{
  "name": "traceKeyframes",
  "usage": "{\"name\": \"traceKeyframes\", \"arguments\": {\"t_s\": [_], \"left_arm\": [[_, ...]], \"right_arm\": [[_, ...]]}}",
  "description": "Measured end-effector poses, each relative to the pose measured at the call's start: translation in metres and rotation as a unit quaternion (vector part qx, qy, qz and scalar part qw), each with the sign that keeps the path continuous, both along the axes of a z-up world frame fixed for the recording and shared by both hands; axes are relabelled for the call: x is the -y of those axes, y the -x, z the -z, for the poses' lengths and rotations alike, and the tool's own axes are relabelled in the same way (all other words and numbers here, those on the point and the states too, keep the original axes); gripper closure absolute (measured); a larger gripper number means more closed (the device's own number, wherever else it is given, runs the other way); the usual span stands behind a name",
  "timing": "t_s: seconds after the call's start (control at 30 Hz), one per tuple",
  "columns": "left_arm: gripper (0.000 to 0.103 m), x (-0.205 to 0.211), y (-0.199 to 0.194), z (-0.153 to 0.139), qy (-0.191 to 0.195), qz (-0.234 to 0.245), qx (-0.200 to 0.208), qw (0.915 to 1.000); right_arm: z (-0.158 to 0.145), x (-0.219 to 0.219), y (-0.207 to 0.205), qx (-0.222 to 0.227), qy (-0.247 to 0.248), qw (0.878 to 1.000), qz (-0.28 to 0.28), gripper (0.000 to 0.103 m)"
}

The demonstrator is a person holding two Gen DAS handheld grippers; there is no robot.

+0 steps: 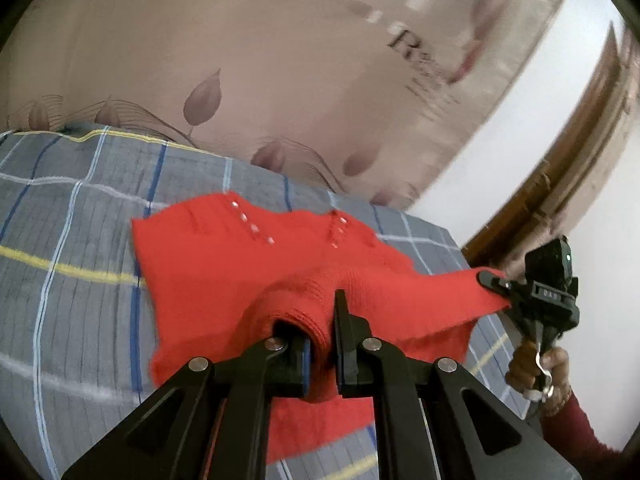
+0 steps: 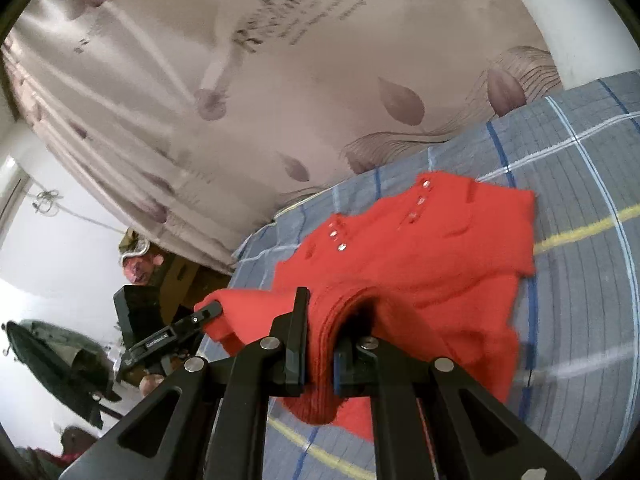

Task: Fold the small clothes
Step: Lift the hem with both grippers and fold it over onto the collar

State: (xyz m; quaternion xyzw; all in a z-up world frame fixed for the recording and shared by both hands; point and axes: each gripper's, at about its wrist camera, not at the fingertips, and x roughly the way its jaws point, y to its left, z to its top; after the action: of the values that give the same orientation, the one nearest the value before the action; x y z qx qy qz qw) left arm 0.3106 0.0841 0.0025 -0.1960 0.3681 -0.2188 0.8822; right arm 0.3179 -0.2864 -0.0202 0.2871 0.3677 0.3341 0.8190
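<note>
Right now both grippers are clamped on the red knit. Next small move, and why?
Probably carry both grippers forward together, toward the button end, then lower. The left gripper and right gripper each pinch a bunched edge of the red knit sweater, lifted off the plaid bedsheet, while the buttoned part lies flat. Moving together should keep the fold even.

**Setting: domestic bedroom**

Premises present as a home bedroom. A bed with a grey checked sheet [image 1: 72, 240], crossed by blue, white and yellow lines, fills the foreground. Behind it hangs a long beige curtain [image 1: 240, 60] printed with leaves and lettering. White walls [image 1: 540, 140] and a wooden frame [image 1: 580, 152] stand beside it. Household clutter [image 2: 140, 256] sits past the bed's end.
</note>
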Motion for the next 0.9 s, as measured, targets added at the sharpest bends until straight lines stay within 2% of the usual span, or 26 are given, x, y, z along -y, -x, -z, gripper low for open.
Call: {"name": "traceKeyframes", "arguments": {"t_s": [0.23, 0.5, 0.63, 0.73, 0.8, 0.83, 0.87, 0.9], "left_arm": [[0.094, 0.003, -0.059, 0.029, -0.013, -0.016, -0.022, 0.9995], [0.091, -0.003, -0.104, 0.062, -0.01, -0.03, -0.056, 0.9979], [0.087, -0.009, -0.113, 0.07, -0.005, -0.045, -0.065, 0.9969], [0.082, -0.018, -0.12, 0.072, 0.032, -0.051, -0.076, 0.9953], [0.071, -0.024, -0.122, 0.07, 0.048, -0.058, -0.076, 0.9942], [0.046, -0.028, -0.122, 0.066, 0.04, -0.075, -0.068, 0.9941], [0.025, -0.032, -0.121, 0.062, 0.034, -0.089, -0.057, 0.9938], [0.021, -0.037, -0.119, 0.058, 0.036, -0.103, -0.041, 0.9932]], "right_arm": [[0.039, 0.003, -0.065, -0.046, -0.009, 0.999, 0.018, 0.095], [0.068, 0.0, -0.104, -0.067, -0.024, 0.997, 0.023, 0.093], [0.075, 0.006, -0.115, -0.062, -0.059, 0.996, 0.026, 0.086], [0.081, 0.018, -0.122, -0.064, -0.084, 0.993, 0.049, 0.077], [0.082, 0.024, -0.123, -0.063, -0.098, 0.991, 0.059, 0.074], [0.084, 0.026, -0.121, -0.061, -0.109, 0.99, 0.062, 0.073], [0.084, 0.028, -0.12, -0.059, -0.114, 0.99, 0.064, 0.071], [0.083, 0.031, -0.117, -0.052, -0.122, 0.989, 0.065, 0.069]]}}
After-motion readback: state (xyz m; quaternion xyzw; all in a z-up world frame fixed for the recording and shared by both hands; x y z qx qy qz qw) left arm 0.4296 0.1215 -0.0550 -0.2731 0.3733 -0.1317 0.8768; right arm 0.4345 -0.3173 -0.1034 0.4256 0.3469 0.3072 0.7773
